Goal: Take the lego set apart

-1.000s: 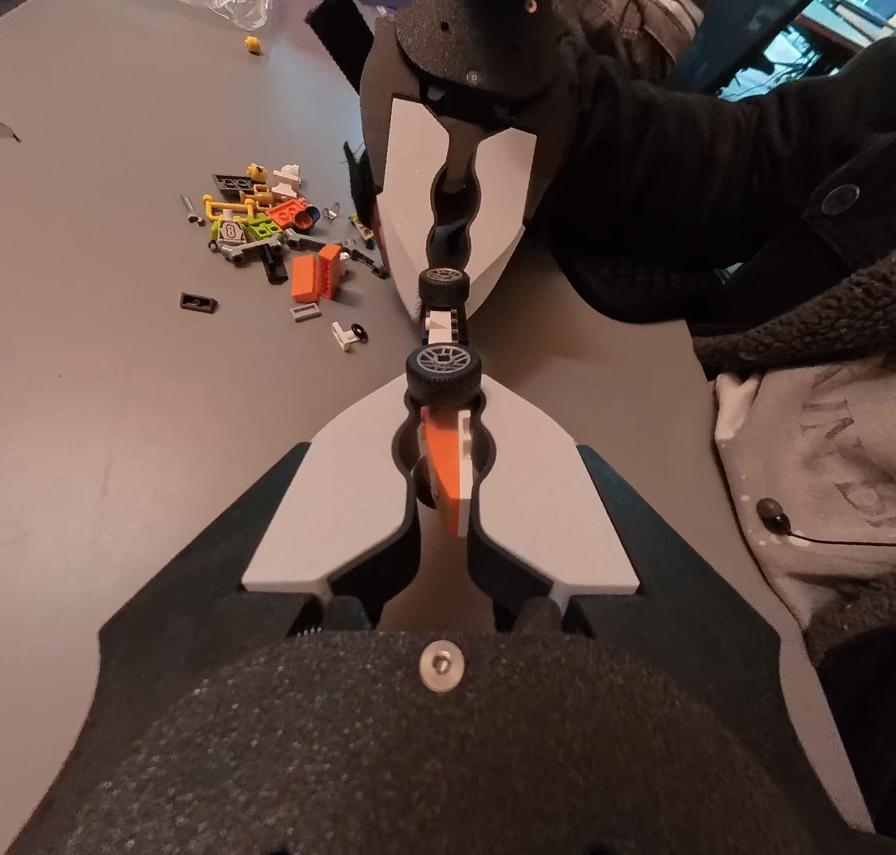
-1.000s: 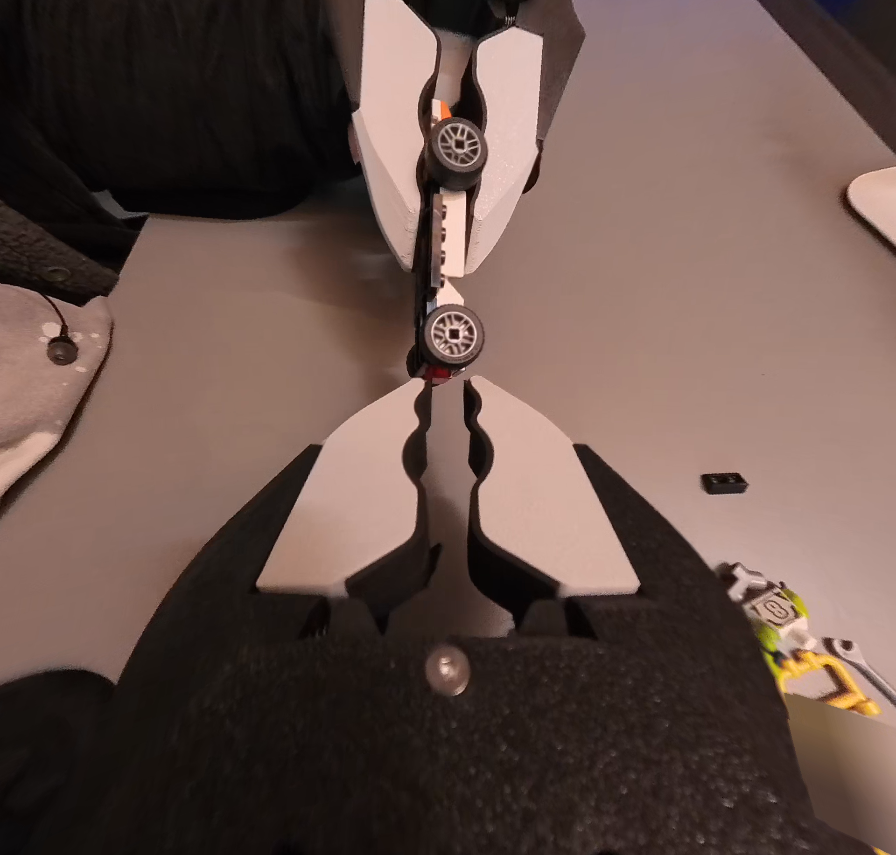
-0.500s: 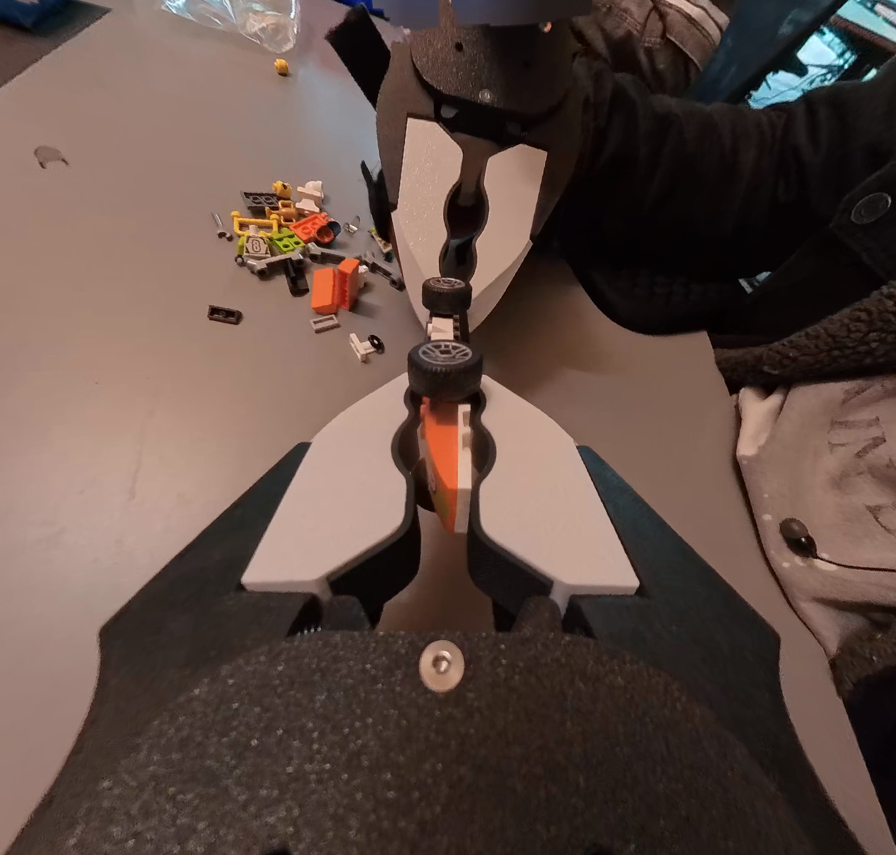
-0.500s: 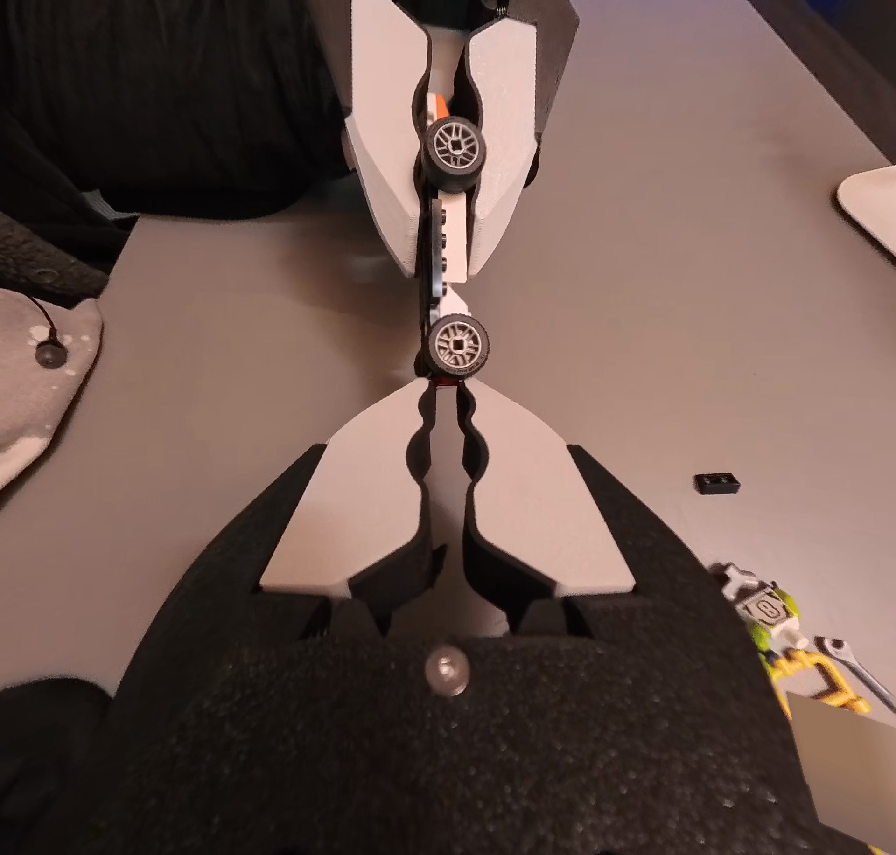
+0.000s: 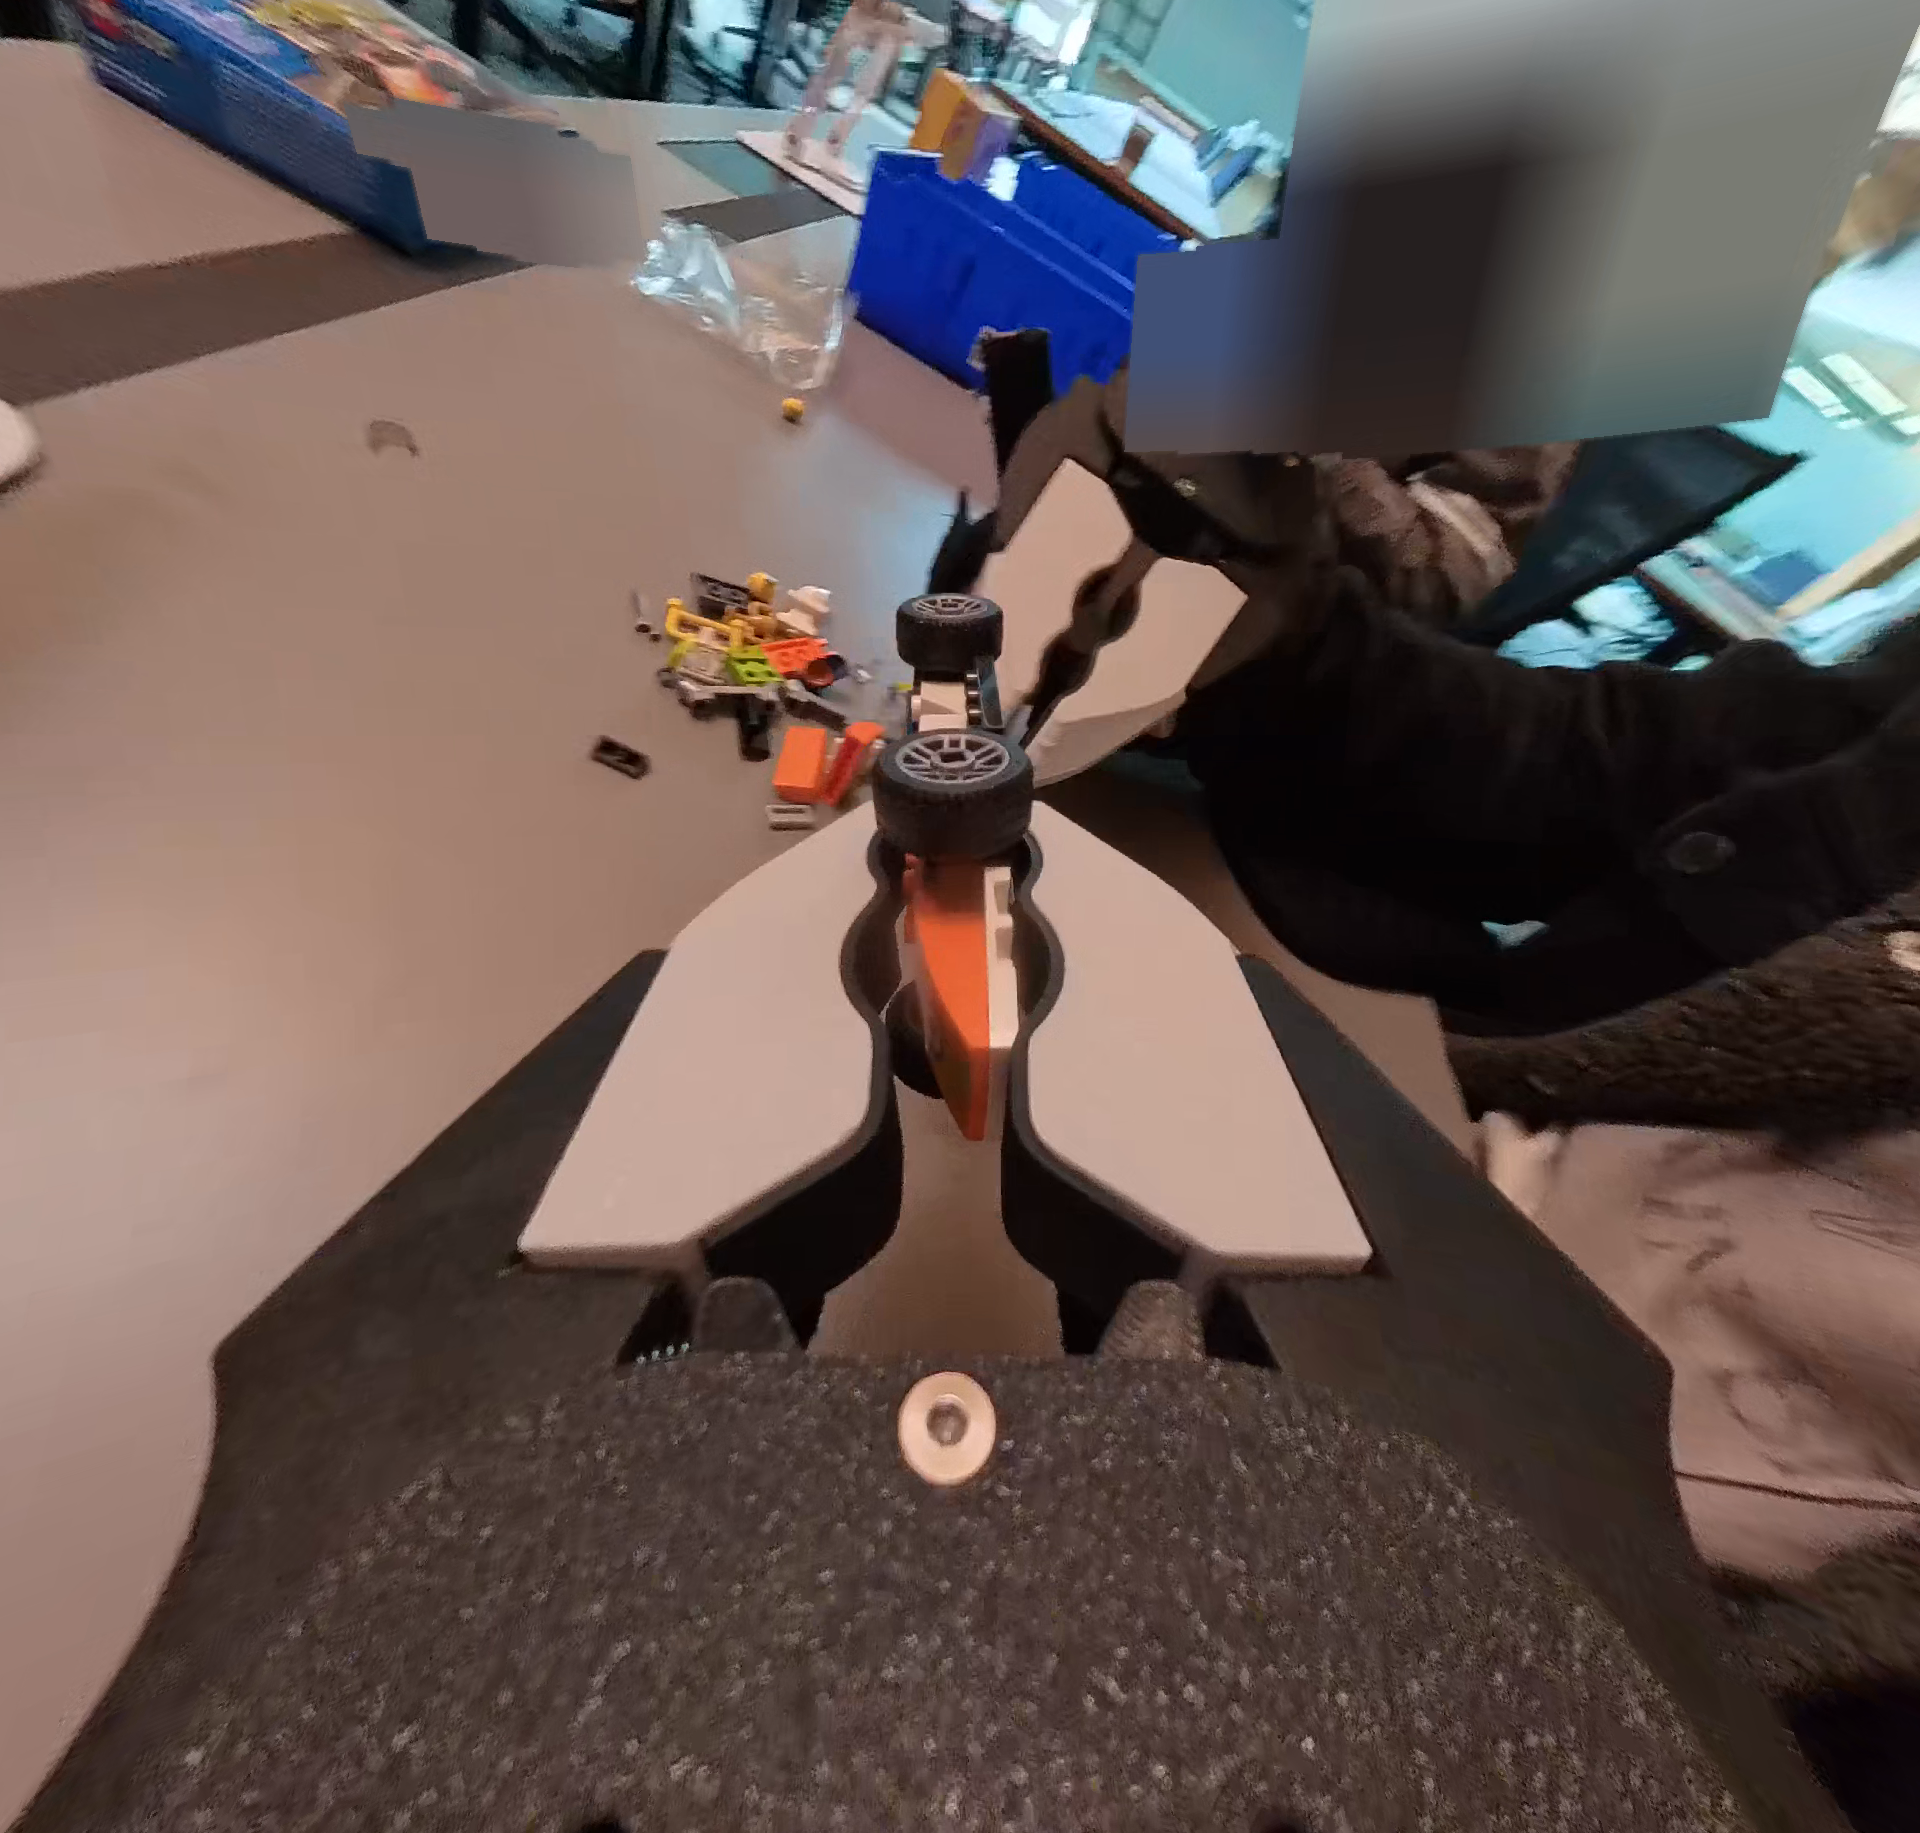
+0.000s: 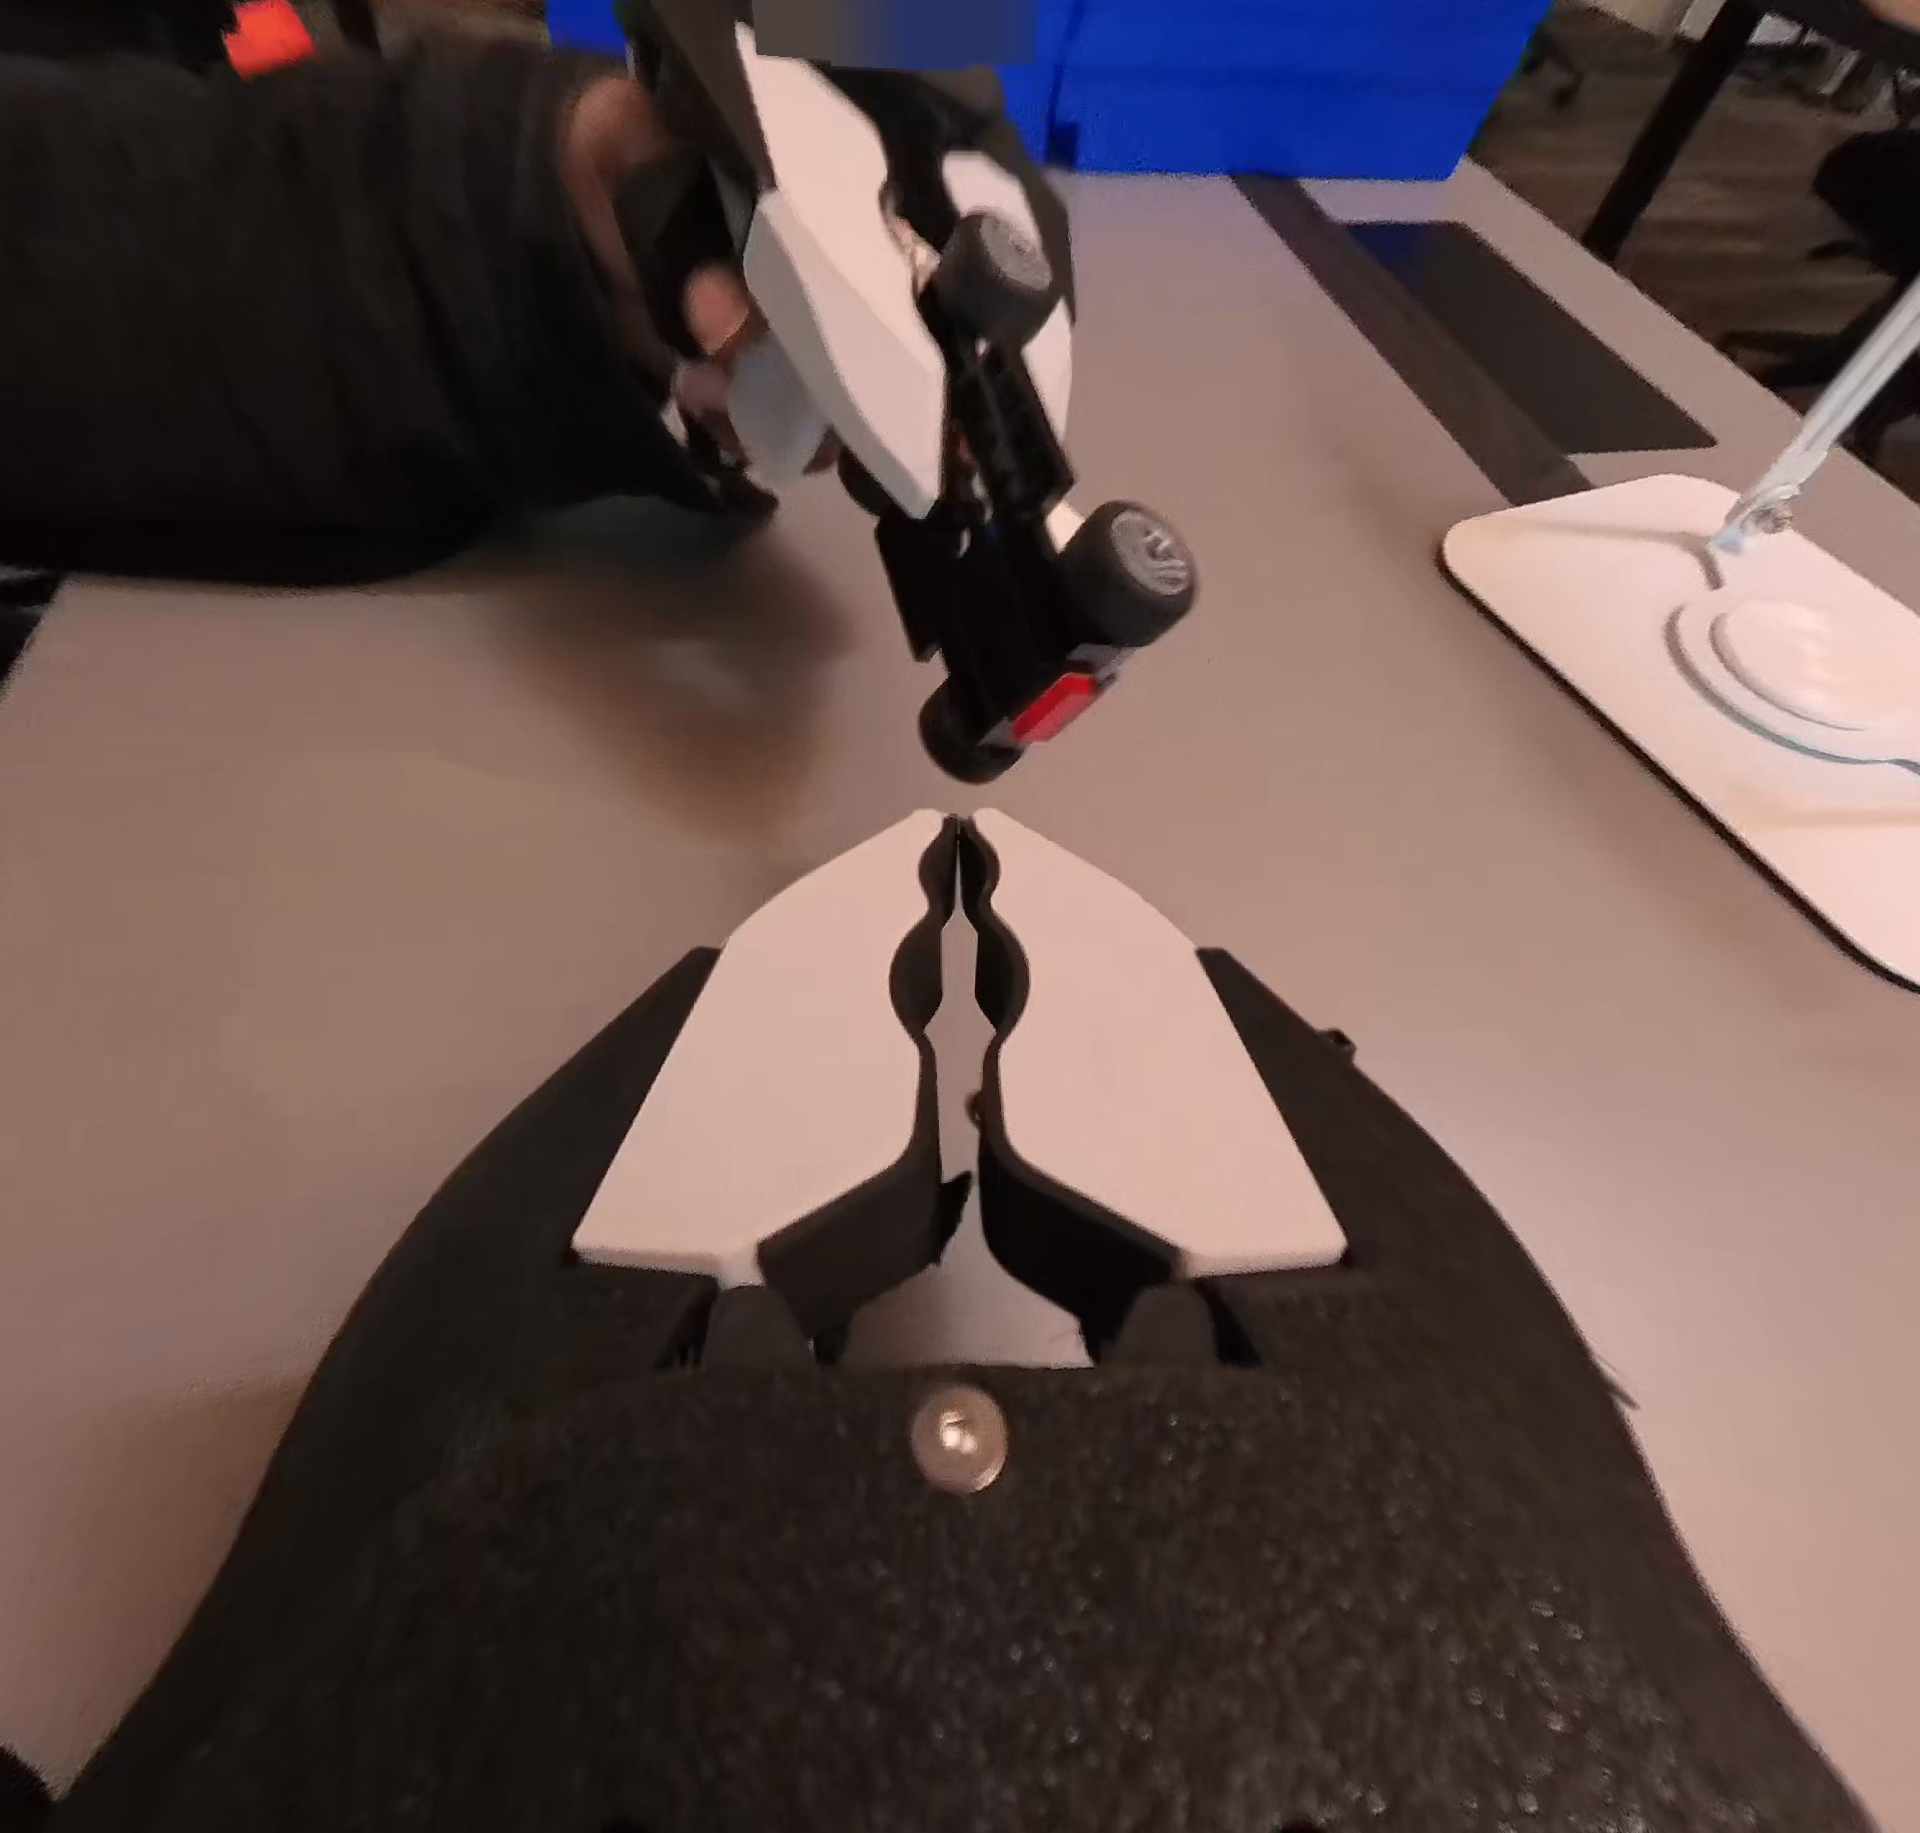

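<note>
Left gripper [image 5: 951, 853]: your white, wavy-edged fingers are clamped on the lego car [image 5: 954, 936] by its orange wedge nose, held clear above the bench [image 5: 312, 848].
Car: blocky plastic, ribbed black rubber tyres with grey spoked hubs; red brick at the tail.
Right gripper [image 6: 961, 827]: your fingers are pinched nearly together, nothing between them; the car tail hangs just past the tips at 12 o'clock.
Loose bricks [image 5: 753, 682]: small mixed-colour pile on the smooth grey bench, 11 o'clock in the left wrist view.
Bag [image 5: 743, 303]: crinkled clear plastic, 11 o'clock, farther back.
Bin [image 6: 1278, 48]: blue, glossy, 12 o'clock.
</note>
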The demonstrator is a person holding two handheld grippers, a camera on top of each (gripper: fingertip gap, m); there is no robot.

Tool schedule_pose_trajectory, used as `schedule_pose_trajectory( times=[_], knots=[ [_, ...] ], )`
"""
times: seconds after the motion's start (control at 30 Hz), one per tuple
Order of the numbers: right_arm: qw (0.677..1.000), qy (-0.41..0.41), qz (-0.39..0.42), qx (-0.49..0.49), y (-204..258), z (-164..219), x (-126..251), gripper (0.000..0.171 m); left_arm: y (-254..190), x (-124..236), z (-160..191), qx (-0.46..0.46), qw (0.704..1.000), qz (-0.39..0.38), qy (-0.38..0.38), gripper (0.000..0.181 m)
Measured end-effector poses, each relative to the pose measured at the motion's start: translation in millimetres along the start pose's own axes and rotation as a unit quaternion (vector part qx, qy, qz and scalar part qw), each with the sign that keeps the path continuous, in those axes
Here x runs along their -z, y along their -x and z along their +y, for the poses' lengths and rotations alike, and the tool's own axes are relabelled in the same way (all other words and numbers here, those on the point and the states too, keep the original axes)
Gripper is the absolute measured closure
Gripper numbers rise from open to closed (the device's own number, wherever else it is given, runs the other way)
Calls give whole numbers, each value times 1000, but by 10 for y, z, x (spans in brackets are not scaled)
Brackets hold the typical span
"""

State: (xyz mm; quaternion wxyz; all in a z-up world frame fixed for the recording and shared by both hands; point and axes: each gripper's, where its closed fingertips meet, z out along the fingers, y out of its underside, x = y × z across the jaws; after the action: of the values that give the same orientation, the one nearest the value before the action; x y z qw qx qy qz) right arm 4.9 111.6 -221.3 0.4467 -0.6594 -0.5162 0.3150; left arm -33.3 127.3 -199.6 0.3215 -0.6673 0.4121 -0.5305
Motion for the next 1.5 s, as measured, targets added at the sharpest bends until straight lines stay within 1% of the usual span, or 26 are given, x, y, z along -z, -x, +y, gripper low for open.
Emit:
schedule_pose_trajectory(
  times=[0.07,0.17,0.27,0.37,0.5,0.57,0.7,0.87,1.0,1.13,1.17,1.27,1.33,1.4,1.5],
  knots=[
    [1000,-22,-9,-19,9,-63,24,159,-86,0,-8,15,999,44,-12,164],
    [998,-52,-12,-23,12,-161,25,158,-165,-9,-14,50,995,89,-20,164],
    [998,-50,26,30,-17,-184,6,160,-170,-12,-25,92,989,110,-25,164],
    [988,-16,92,124,-49,-201,-5,162,-113,-13,-27,146,982,118,-32,164],
    [954,46,177,239,-105,-195,-39,158,-15,-13,11,198,973,112,-29,164],
    [940,75,196,270,-121,-155,-64,154,15,-17,47,211,971,107,-21,164],
    [927,111,202,297,-113,-75,-117,152,19,-30,88,230,967,111,-11,164],
    [915,129,219,314,-118,-57,-120,155,27,-32,97,231,967,107,-9,164],
    [915,148,223,303,-122,-23,-140,156,79,-33,75,237,967,92,-18,164],
    [917,154,224,293,-127,-14,-187,157,163,-13,-6,244,966,73,-52,164],
    [918,150,222,291,-141,-15,-211,171,211,11,-43,245,965,61,-67,164],
    [922,151,209,289,-111,31,-281,171,281,133,-154,236,965,44,-101,164],
    [921,151,222,281,-167,47,-282,171,264,167,-180,237,964,52,-106,164],
    [922,128,239,276,-213,-21,-238,171,255,156,-172,241,963,60,-105,164],
    [934,91,242,248,-238,-119,-204,153,237,133,-174,251,959,74,-110,164]
  ],
)
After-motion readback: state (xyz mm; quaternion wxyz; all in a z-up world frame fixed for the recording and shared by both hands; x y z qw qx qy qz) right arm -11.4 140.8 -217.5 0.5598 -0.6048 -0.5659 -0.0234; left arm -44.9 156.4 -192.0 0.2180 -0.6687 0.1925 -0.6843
